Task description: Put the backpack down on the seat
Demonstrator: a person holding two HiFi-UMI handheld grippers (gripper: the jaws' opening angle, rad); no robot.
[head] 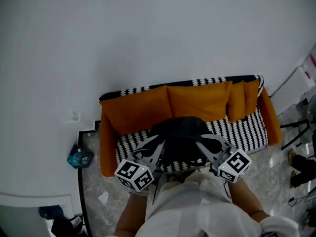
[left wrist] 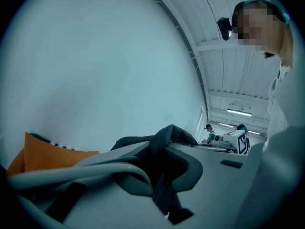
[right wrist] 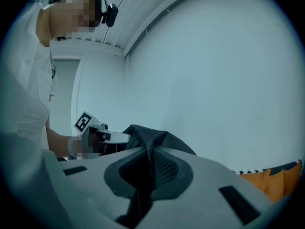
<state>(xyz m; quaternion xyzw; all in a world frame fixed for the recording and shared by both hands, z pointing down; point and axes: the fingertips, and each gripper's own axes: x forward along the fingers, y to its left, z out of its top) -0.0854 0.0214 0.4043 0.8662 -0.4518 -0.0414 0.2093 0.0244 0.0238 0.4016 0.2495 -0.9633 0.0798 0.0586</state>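
Observation:
A black backpack point(head: 178, 138) hangs between my two grippers, over the front of the sofa's black-and-white zigzag seat point(head: 247, 130). I cannot tell whether it rests on the seat. My left gripper point(head: 154, 153) is shut on dark backpack fabric point(left wrist: 177, 133) at the bag's left side; in the left gripper view point(left wrist: 164, 149) the fabric bunches between the jaws. My right gripper point(head: 207, 149) is shut on the bag's right side, and in the right gripper view point(right wrist: 148, 160) black fabric point(right wrist: 148, 136) is pinched between the jaws. Orange cushions point(head: 200, 98) line the sofa's back.
A plain white wall rises behind the sofa. On the floor to the left lie a blue object point(head: 80, 157) and a black frame edge point(head: 82, 181). A white box point(head: 298, 85), cables and dark shoes point(head: 302, 169) are at the right. My white clothing fills the bottom.

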